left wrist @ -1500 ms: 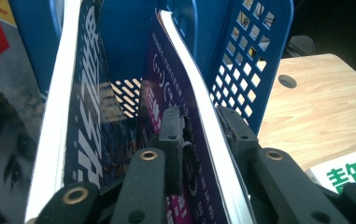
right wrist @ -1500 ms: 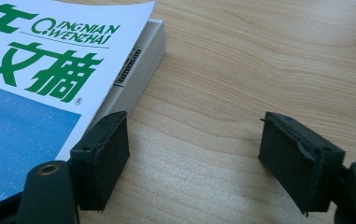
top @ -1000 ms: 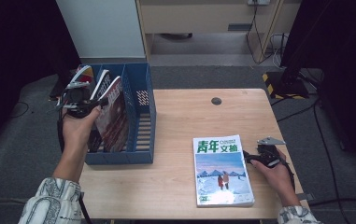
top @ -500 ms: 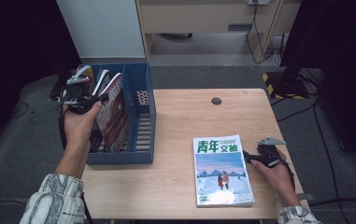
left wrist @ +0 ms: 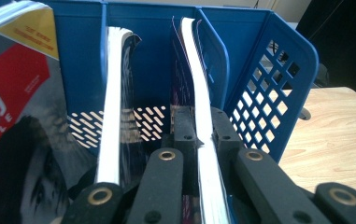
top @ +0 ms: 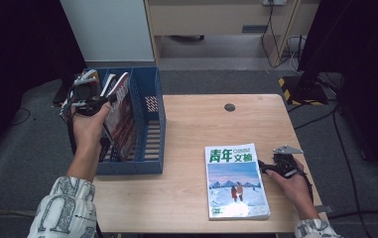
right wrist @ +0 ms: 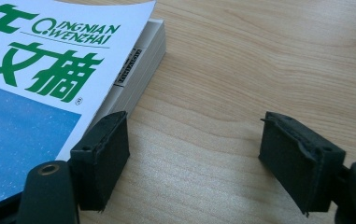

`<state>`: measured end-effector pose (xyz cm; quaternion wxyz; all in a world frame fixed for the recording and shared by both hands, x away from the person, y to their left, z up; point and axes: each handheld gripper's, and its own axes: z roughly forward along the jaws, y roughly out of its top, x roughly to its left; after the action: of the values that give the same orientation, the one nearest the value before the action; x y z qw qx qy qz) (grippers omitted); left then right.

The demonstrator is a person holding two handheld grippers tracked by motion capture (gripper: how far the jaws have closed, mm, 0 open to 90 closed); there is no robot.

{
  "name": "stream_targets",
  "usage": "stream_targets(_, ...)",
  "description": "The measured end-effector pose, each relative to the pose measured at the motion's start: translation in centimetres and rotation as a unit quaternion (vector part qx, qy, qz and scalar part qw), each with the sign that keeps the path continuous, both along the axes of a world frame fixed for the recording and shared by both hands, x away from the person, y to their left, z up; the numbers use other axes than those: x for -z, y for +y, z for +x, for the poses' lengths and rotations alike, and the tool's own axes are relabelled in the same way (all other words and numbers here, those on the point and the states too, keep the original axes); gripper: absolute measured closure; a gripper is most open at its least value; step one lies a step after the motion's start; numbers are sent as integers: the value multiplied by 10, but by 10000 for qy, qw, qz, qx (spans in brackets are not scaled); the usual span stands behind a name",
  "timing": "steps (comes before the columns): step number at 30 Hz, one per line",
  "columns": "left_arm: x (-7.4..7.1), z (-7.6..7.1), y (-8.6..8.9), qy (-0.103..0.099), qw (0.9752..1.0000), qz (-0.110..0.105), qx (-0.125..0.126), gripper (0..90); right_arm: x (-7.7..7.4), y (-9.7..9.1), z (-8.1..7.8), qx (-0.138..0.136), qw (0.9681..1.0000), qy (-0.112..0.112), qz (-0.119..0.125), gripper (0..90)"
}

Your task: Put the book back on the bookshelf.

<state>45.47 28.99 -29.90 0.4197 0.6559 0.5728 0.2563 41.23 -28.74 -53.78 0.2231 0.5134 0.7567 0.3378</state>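
Left hand-held gripper (left wrist: 199, 140) clamped a magazine (left wrist: 199, 84) apparently in the blue file rack's (top: 152, 148) middle slot, best lowered upright; right hand-held gripper (right wrist: 194, 158) gaped beside the green-titled magazine (top: 236, 181) on the desk (top: 186, 188).

blue file rack (top: 152, 129), perforated walls

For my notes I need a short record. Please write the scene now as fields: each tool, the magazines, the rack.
left tool: shut on a magazine, held upright in the blue file rack
right tool: open, beside the stack of magazines, one jaw at its edge
stack: flat on the wooden table, green title on the top cover
rack: at the table's left edge, other magazines inside
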Motion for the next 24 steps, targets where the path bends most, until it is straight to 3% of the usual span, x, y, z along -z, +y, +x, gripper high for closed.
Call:
stream_targets(15, 13, 10, -1, -150, 9996, -176, -188, 837, 0, 0, 0, 0, 10000, -1, 12, 241)
stream_targets(24, 12, 13, -5, -319, 9988, -300, -213, 837, 0, 0, 0, -16, 10000, 1, -2, 241)
